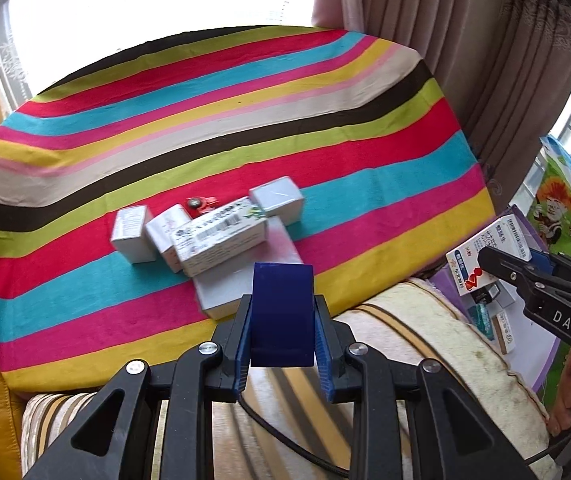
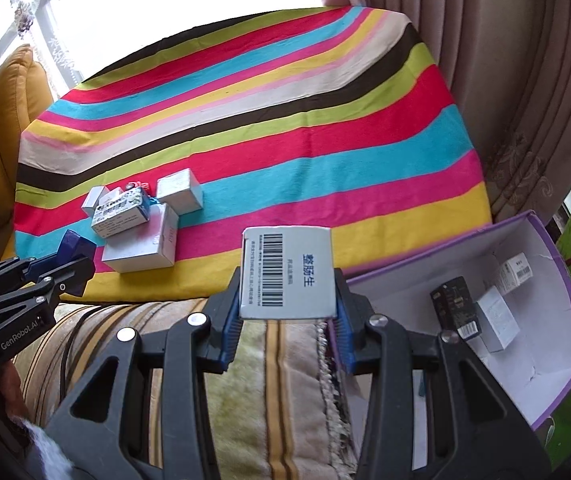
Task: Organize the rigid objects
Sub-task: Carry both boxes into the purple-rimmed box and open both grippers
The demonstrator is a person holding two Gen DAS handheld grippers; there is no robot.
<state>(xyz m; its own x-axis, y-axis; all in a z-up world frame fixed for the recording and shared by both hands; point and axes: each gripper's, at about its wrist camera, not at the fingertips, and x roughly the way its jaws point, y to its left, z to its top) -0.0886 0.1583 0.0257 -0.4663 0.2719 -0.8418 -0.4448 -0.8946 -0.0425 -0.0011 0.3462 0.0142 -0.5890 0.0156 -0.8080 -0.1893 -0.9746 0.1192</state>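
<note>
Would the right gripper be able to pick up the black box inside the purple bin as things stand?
Probably not yet: the right gripper is shut on a white barcode box. The purple bin is open-topped, and the black box lies uncovered beside white boxes.

Blue box [image 1: 282,314] and white barcoded box [image 2: 287,274], both claw-held.

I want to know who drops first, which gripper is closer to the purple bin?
Right. The right gripper, holding the white barcode box, sits beside the purple bin; the left gripper, holding the blue box, is farther off.
</note>
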